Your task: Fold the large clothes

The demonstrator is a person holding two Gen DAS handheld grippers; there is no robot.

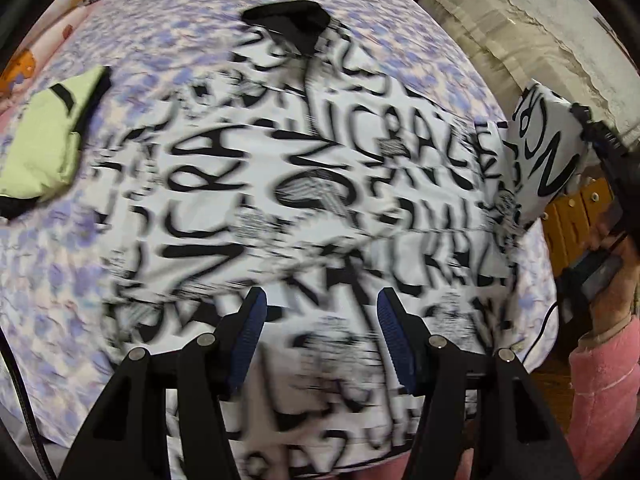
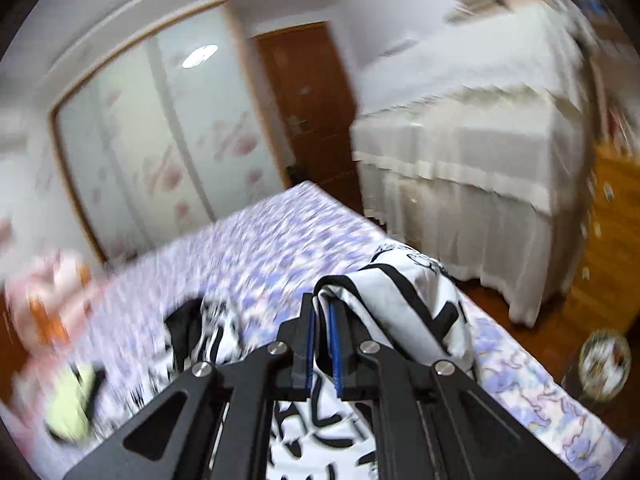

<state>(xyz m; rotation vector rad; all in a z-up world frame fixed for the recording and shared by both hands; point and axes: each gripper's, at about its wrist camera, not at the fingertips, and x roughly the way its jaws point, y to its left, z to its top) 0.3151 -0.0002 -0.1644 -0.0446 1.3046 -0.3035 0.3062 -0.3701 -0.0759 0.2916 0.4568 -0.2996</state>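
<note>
A large white shirt (image 1: 304, 168) printed with black letters lies spread on the bed, its black collar (image 1: 292, 24) at the far end. My left gripper (image 1: 320, 314) hovers open over the shirt's near part, and the cloth shows flat between its blue pads with nothing pinched. At the right edge of the left wrist view, my right gripper (image 1: 583, 118) holds one sleeve lifted off the bed. In the right wrist view my right gripper (image 2: 322, 322) is shut on a bunched fold of the shirt (image 2: 400, 300), which drapes over its right finger.
A lilac-patterned sheet (image 1: 160, 32) covers the bed. A folded pale green garment (image 1: 48, 128) lies at its left side. White-draped furniture (image 2: 460, 160) stands beyond the bed's right edge on a wooden floor. A person's pink sleeve (image 1: 600, 392) is at the lower right.
</note>
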